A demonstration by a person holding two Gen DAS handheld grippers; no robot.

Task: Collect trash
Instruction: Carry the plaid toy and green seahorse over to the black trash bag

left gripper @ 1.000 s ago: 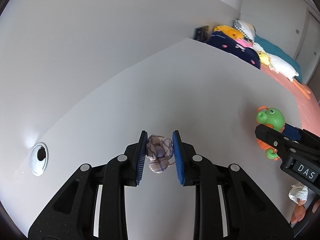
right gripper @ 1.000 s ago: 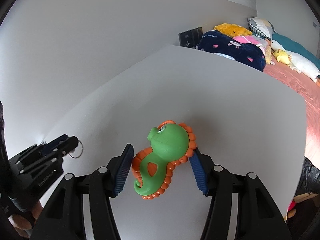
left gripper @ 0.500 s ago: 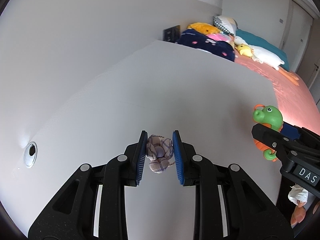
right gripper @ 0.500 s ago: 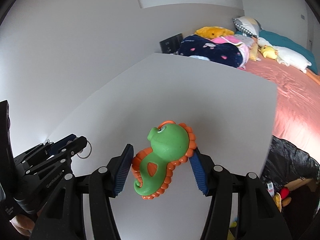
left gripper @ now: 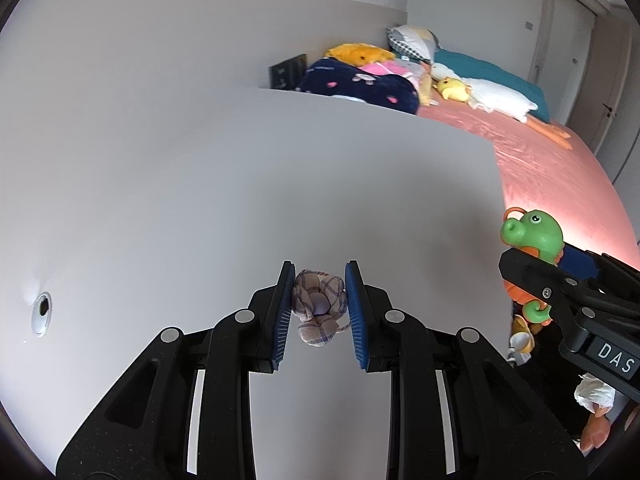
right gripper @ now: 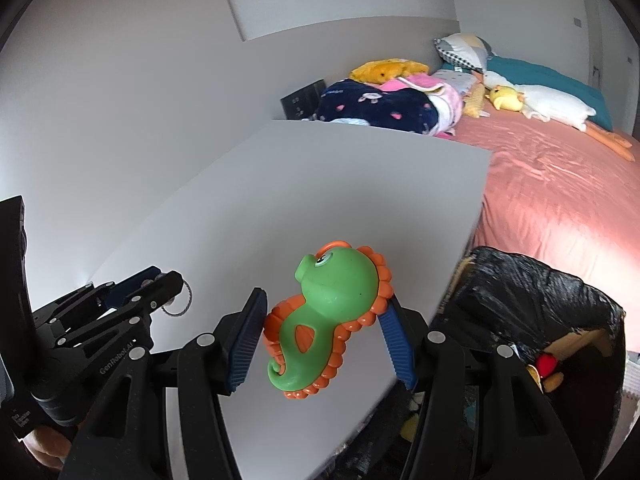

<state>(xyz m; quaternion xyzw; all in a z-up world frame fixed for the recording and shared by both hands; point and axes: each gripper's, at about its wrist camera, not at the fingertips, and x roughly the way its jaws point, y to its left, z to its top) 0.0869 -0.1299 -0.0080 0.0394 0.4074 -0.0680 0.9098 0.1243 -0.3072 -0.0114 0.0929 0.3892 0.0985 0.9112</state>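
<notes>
Left hand-held gripper (left gripper: 319, 306), lower centre of the left wrist view: jaws drawn narrow and clamped on a small plaid cloth bundle (left gripper: 318, 307), which hangs clear above the white surface (left gripper: 280, 200). A thin cord trails from the bundle's lower right; it may catch on a pad at release. Only the bundle's upper part sits between the pads, so a jolt could let it slide out onto the surface. Right hand-held gripper (right gripper: 320, 322), lower centre of the right wrist view: jaws at a middling spread, closed on a green and orange seahorse toy (right gripper: 324, 316). The toy sits tilted, gripped by its ridged orange fringe at each side rather than its body; that contact looks slight, and the toy could twist or drop if the wrist rolls. Further right in that view, past the surface's edge, stands a bin lined with a black bag (right gripper: 532, 292), with coloured items already inside at lower right; what these are cannot be made out with confidence. Judgement: both items are lifted and are probably bound for the bin. The bin's near rim lies just beside the surface's corner, so an item let go early would land on the surface or fall between surface and bin. The two grippers travel close together and could knock one another over the opening.
</notes>
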